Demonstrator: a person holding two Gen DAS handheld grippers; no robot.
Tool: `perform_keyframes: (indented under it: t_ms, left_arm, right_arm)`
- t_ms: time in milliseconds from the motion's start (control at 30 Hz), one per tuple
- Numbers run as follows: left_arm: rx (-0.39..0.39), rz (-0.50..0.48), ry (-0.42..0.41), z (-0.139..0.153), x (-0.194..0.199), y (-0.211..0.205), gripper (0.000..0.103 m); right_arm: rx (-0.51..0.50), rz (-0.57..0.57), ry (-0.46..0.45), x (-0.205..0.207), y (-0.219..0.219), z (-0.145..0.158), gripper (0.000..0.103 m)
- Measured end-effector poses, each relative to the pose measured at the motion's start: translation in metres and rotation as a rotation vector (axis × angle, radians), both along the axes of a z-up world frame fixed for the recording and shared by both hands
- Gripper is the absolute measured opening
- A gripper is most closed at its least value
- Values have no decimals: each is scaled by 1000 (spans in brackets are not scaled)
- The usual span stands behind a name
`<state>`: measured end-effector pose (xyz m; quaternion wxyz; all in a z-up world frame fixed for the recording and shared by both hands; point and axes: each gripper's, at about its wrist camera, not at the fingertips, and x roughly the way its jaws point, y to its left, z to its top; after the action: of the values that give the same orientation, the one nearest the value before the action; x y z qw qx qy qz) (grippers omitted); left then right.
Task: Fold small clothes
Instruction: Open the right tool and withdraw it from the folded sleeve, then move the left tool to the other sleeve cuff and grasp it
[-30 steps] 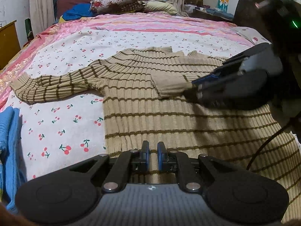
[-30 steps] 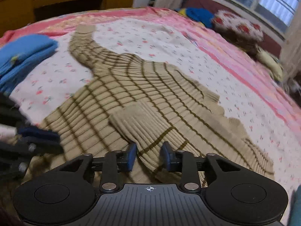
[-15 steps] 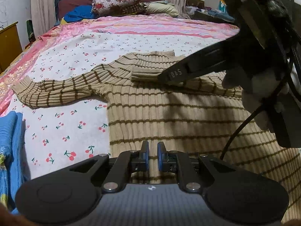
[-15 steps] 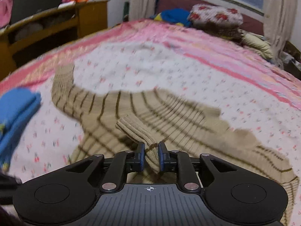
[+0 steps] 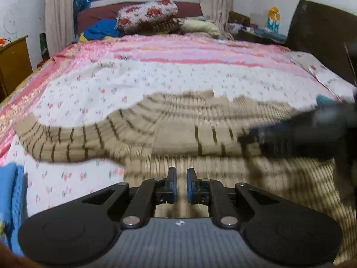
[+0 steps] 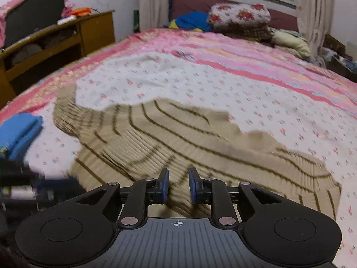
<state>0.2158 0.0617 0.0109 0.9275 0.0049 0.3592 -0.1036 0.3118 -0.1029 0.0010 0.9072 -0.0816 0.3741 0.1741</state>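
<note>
A beige sweater with brown stripes point(image 5: 178, 116) lies flat on the bed. Its right sleeve point(image 5: 196, 140) is folded across the chest; its left sleeve point(image 5: 55, 140) stretches out to the left. My left gripper point(image 5: 179, 184) hovers over the sweater's lower body, its jaws a narrow gap apart with nothing between them. My right gripper point(image 6: 178, 186) sits over the folded sleeve point(image 6: 138, 154), jaws parted with the knit lying loose between them. It shows blurred at the right of the left wrist view point(image 5: 301, 134).
Folded blue cloth point(image 5: 11, 201) lies at the bed's left edge, also in the right wrist view point(image 6: 17, 134). Pillows point(image 5: 147, 15) and bedding are piled at the headboard. A wooden cabinet point(image 6: 55, 44) stands left of the bed. A floral sheet point(image 5: 156, 78) covers the bed.
My right gripper carried the sleeve cuff across the chest, laid it flat, opened and let it go. My left gripper stayed over the lower body.
</note>
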Motion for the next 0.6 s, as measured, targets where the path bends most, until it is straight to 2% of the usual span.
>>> perform_keyframes:
  t_ms: [167, 233, 333, 433, 600]
  left_arm:
    - [-18, 50, -3, -4, 26, -11, 19]
    - [11, 58, 15, -11, 35, -16, 19]
    - [96, 43, 72, -24, 43, -27, 19]
    - [140, 23, 67, -25, 39, -31, 20]
    - [209, 8, 66, -21, 37, -35, 20]
  right_arm:
    - [-14, -4, 44, 0, -5, -16, 20]
    - [-2, -3, 39, -3, -7, -17, 20]
    - [10, -8, 45, -6, -12, -18, 20]
    - [11, -8, 88, -2, -15, -25, 20]
    - [38, -6, 76, -8, -21, -20, 20]
